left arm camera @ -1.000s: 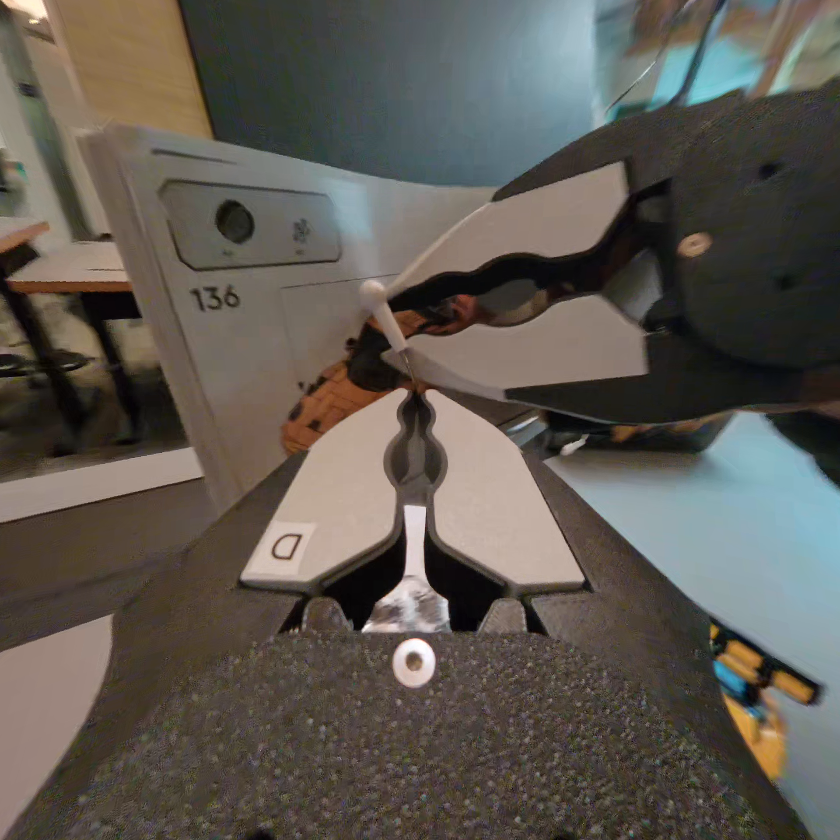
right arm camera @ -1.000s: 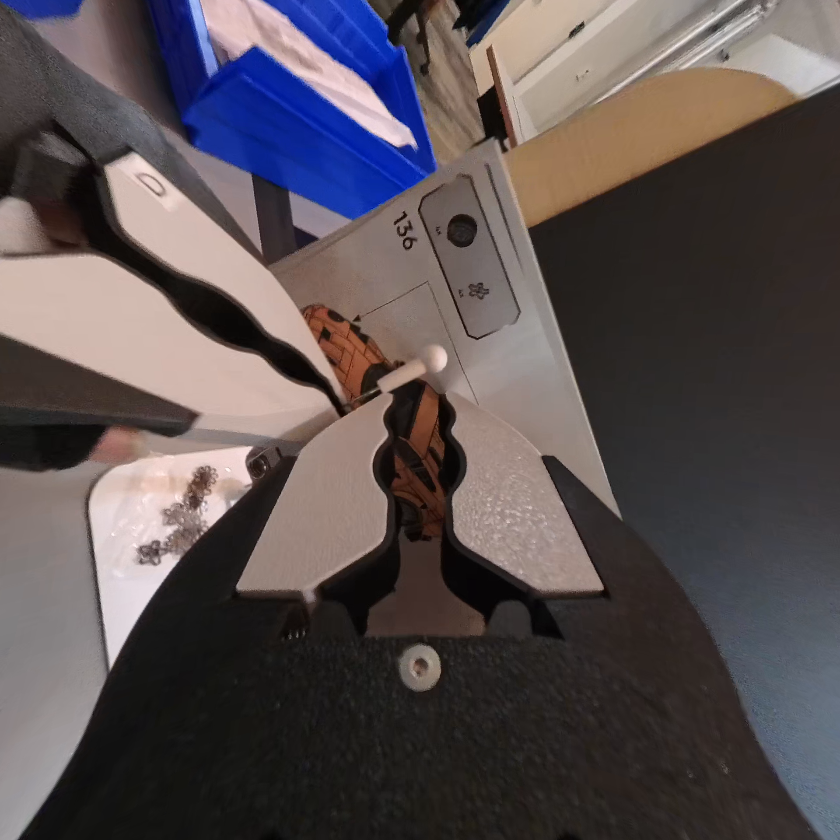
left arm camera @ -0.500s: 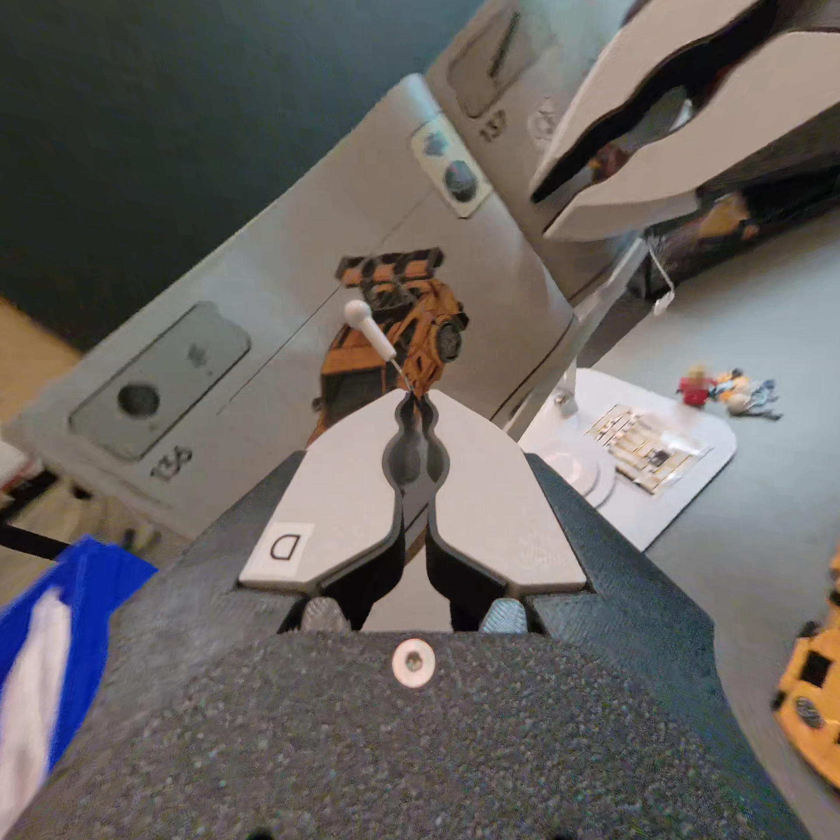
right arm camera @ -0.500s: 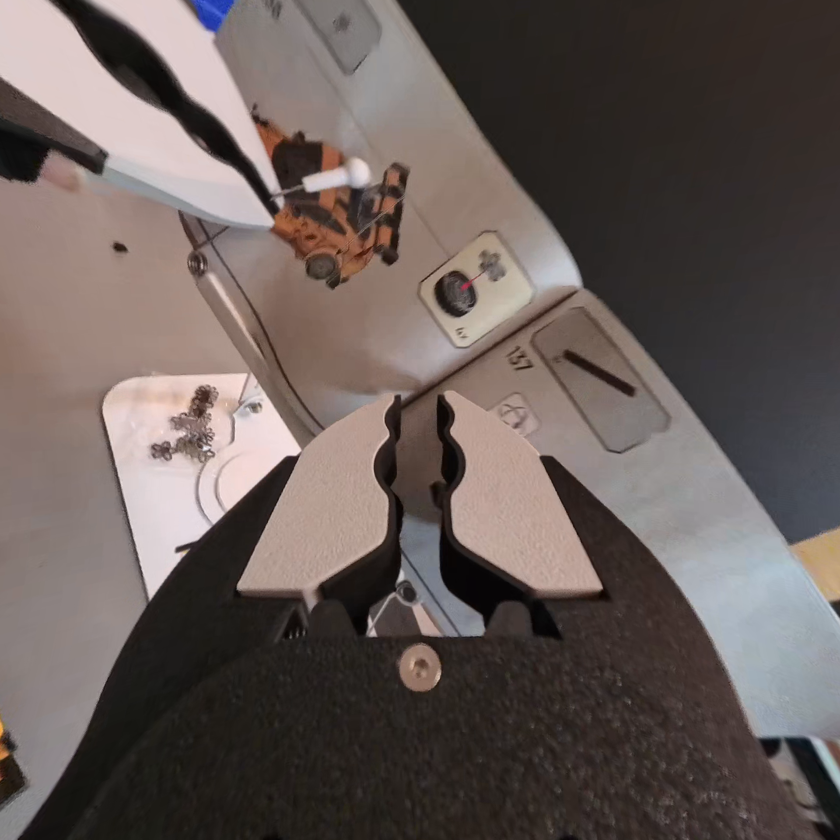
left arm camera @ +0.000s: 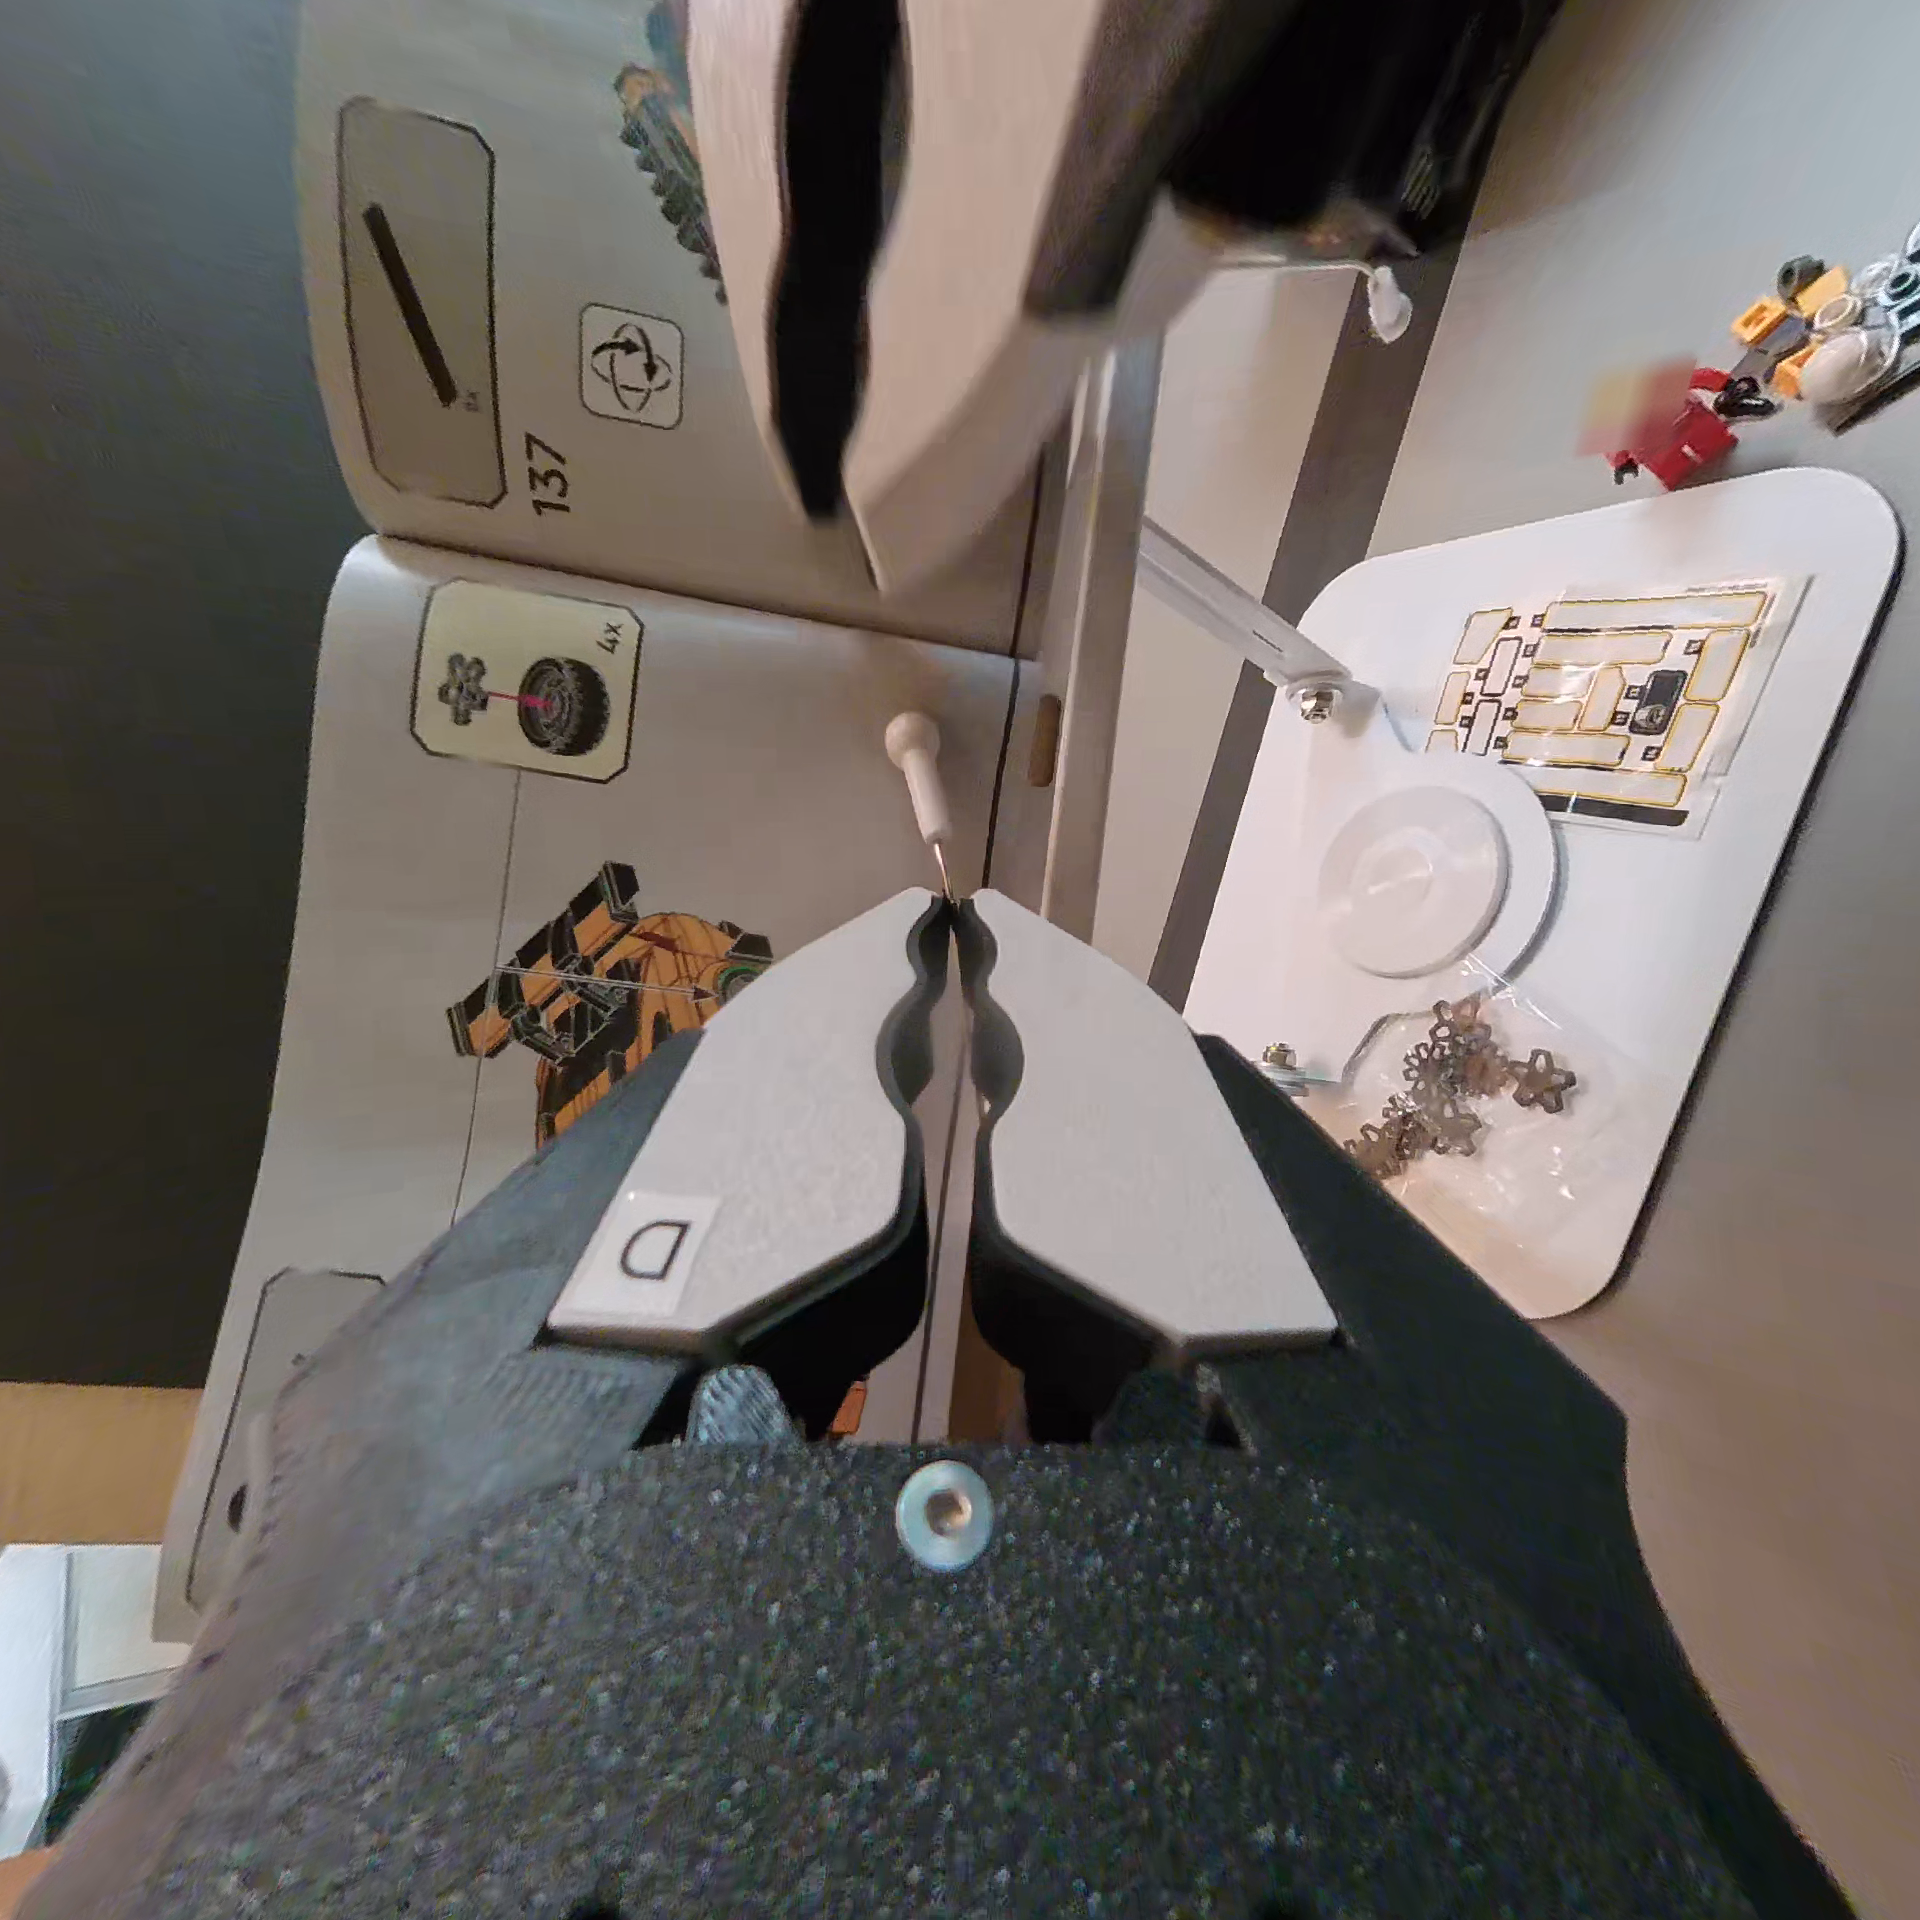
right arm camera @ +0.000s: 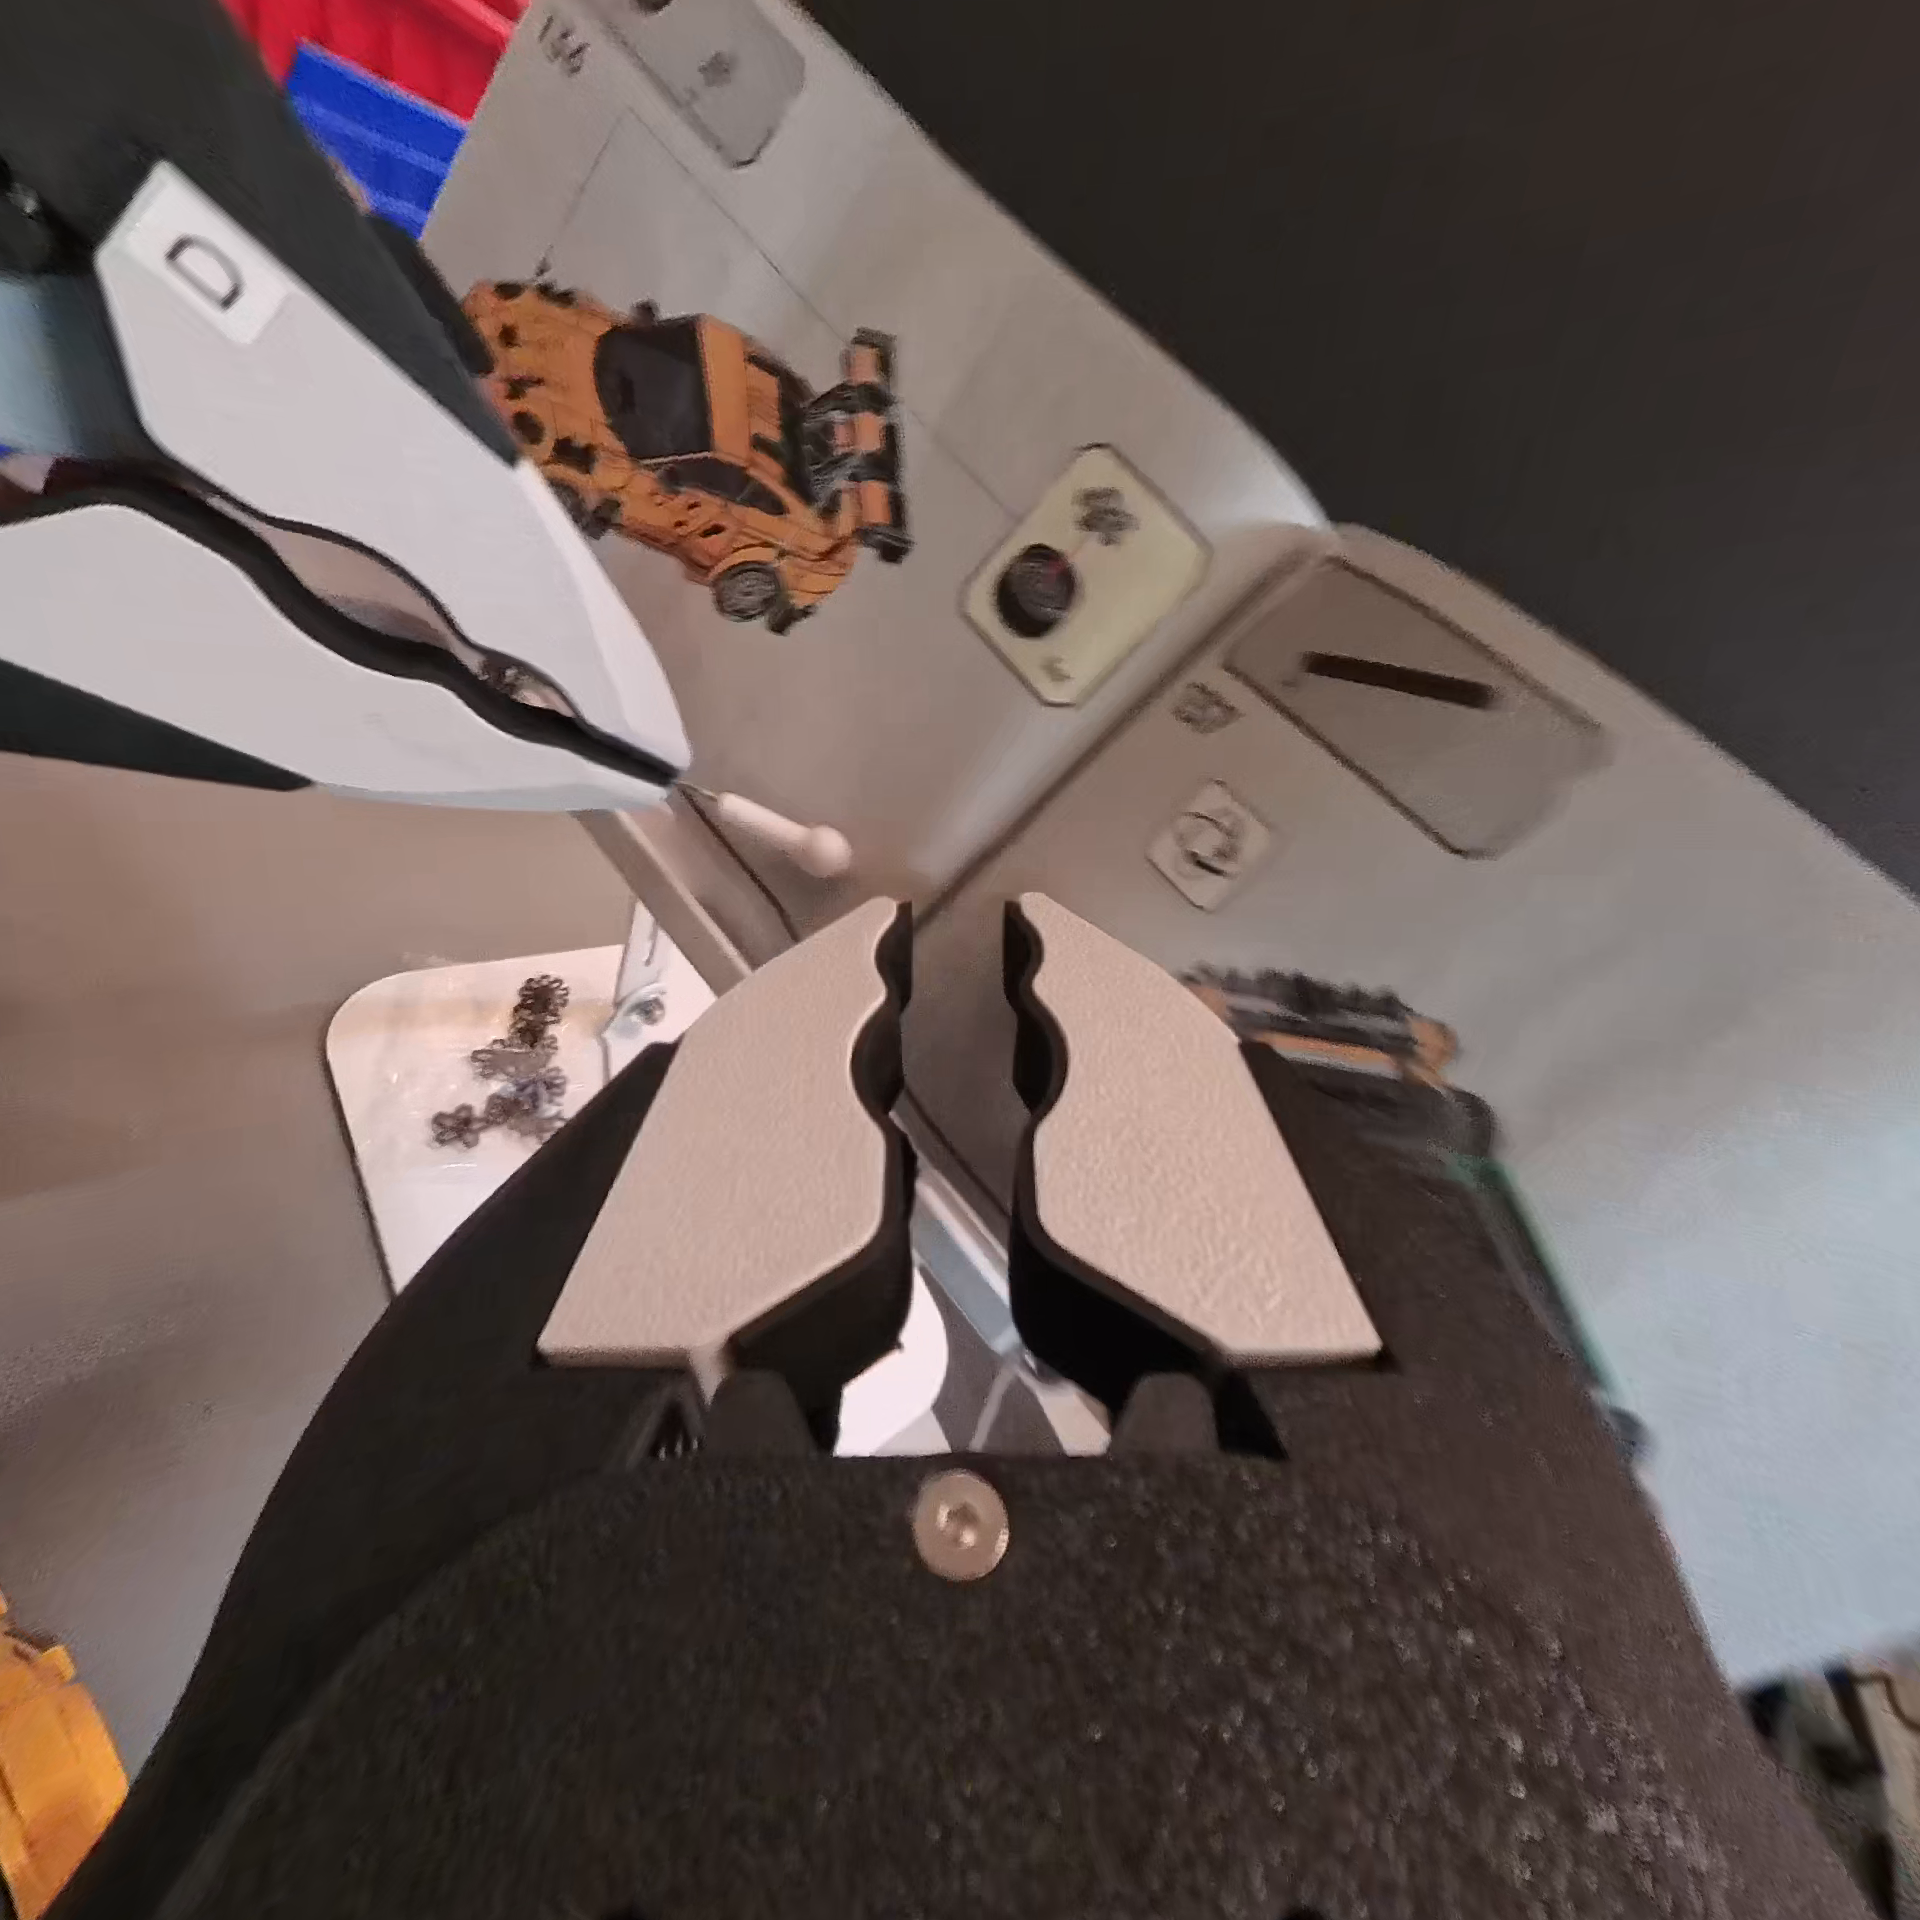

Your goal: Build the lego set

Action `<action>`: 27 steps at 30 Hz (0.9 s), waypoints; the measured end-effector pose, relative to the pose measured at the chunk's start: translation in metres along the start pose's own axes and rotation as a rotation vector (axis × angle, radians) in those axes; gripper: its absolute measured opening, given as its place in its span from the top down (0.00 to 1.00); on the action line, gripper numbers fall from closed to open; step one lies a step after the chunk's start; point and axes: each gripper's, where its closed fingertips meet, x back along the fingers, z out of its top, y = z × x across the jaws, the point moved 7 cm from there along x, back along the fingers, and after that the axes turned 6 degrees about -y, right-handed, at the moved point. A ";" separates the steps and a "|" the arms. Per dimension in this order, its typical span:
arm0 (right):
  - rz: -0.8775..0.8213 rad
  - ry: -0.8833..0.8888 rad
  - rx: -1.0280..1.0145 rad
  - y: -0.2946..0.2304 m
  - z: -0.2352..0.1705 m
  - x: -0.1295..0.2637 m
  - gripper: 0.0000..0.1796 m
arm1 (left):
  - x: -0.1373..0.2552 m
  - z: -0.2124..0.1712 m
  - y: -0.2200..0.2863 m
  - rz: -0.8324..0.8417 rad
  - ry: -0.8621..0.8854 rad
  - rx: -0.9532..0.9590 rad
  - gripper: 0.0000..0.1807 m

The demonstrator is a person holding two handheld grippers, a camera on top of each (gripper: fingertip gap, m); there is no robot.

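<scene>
1. The left gripper [left arm camera: 951,902] has its two grey fingers pressed together on the thin metal stem of a small white pin [left arm camera: 918,774], whose round knob pokes out toward 12 o'clock
2. I think it pinches only the stem because the pin is so skinny
3. The right gripper [right arm camera: 956,914] has its fingers apart with nothing between them
4. It waits near the paper instruction book [left arm camera: 727,748], which stands on a metal holder so its car drawings are easy to see
5. At 3 o'clock in the left wrist view, a smooth white board [left arm camera: 1766,935] holds a clear bag of little dark flower-shaped pieces [left arm camera: 1455,1081] and a sticker sheet [left arm camera: 1600,707]
6. A bumpy yellow lego car [right arm camera: 42,1725] peeks in at 8 o'clock in the right wrist view
</scene>
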 end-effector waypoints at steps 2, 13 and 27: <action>-0.068 0.006 -0.045 0.021 -0.005 0.017 0.90 | -0.001 -0.001 -0.001 -0.005 -0.001 0.008 0.99; -0.054 -0.043 -0.415 0.130 -0.060 0.042 0.55 | -0.004 -0.005 -0.006 -0.019 0.036 0.033 0.99; 0.314 0.102 -0.635 0.105 -0.075 0.053 0.86 | -0.004 -0.012 -0.007 -0.010 0.041 -0.067 0.99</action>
